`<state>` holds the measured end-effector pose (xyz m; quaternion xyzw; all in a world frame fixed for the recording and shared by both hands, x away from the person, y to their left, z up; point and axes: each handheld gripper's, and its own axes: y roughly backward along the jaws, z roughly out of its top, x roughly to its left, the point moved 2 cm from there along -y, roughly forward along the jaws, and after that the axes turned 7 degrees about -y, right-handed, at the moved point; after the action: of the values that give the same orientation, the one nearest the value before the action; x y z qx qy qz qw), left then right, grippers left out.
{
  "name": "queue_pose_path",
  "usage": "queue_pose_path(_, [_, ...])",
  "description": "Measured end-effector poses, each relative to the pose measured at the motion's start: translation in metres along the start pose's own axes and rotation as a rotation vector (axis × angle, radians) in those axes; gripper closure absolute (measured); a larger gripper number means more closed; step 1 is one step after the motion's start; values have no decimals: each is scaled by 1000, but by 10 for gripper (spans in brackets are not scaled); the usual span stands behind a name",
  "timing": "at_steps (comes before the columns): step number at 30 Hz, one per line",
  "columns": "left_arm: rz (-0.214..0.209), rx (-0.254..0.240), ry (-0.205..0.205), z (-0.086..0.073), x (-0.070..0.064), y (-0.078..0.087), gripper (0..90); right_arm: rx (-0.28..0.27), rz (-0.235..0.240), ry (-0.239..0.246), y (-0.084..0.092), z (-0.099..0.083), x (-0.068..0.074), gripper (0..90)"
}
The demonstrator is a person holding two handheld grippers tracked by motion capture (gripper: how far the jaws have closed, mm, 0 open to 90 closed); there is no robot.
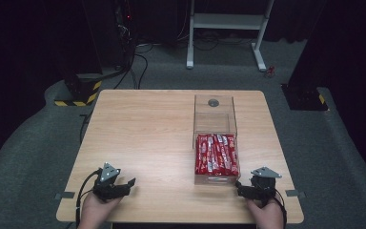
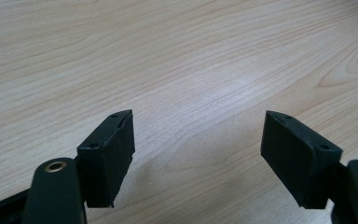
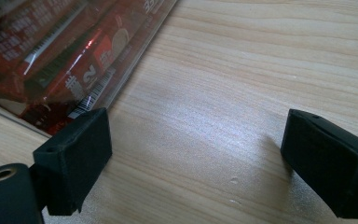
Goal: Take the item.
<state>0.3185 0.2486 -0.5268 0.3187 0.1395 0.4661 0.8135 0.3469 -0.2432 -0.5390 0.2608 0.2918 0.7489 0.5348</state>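
Note:
A clear plastic box (image 1: 214,125) stands on the wooden table (image 1: 147,133), right of centre. Its near half holds several red snack packs (image 1: 216,153); its far half has a small round grey thing (image 1: 213,102). My left gripper (image 1: 126,185) rests near the front left edge, open, with bare wood between its jaws (image 2: 198,140). My right gripper (image 1: 242,188) rests at the front right, just beside the box's near right corner, open and holding nothing (image 3: 196,144). In the right gripper view the clear box wall (image 3: 135,51) and the red packs (image 3: 60,51) lie at upper left.
Beyond the table, a white metal frame (image 1: 226,21) stands on the grey floor. A black post with a yellow-striped base (image 1: 78,90) is at the far left and a dark base (image 1: 305,98) at the far right. Cables (image 1: 140,62) run across the floor.

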Motion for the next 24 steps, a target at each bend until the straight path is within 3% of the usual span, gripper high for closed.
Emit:
queue_pose_path(13, [-27,-48,18,6,-7,5,283,0,1,2,0,0,0,86])
queue_pose_path(24, [-52,-78,-18,20,-23,2,284,-1,0,4,0,0,0,86])
